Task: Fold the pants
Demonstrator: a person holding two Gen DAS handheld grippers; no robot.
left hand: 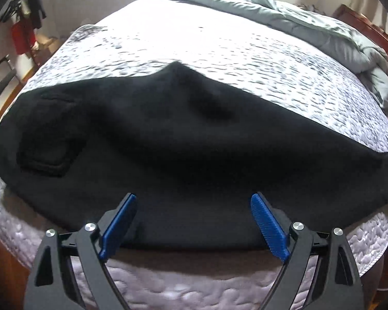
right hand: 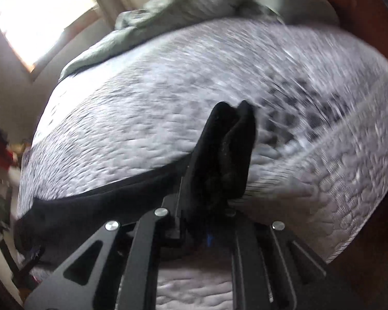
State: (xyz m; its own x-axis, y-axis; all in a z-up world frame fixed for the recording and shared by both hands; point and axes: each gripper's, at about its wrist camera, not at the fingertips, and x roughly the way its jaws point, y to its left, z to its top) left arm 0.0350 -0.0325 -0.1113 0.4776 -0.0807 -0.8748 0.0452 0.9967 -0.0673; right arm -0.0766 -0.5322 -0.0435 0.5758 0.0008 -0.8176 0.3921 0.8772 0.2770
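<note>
Black pants (left hand: 168,142) lie spread across the near part of a quilted white mattress (left hand: 219,59), a back pocket showing at the left. My left gripper (left hand: 194,222) is open, its blue pads (left hand: 269,227) on either side of the pants' near edge, holding nothing. My right gripper (right hand: 217,180) is shut on a bunched end of the pants (right hand: 227,149), lifted off the mattress (right hand: 168,108); the rest of the fabric trails left along the bed edge (right hand: 90,206). The right fingers are mostly hidden by cloth.
A crumpled grey-green duvet (left hand: 310,18) lies at the far side of the bed, also in the right wrist view (right hand: 181,5). A wooden bed frame (left hand: 370,25) runs on the right. Hanging clothes and a chair (left hand: 2,77) stand at the left.
</note>
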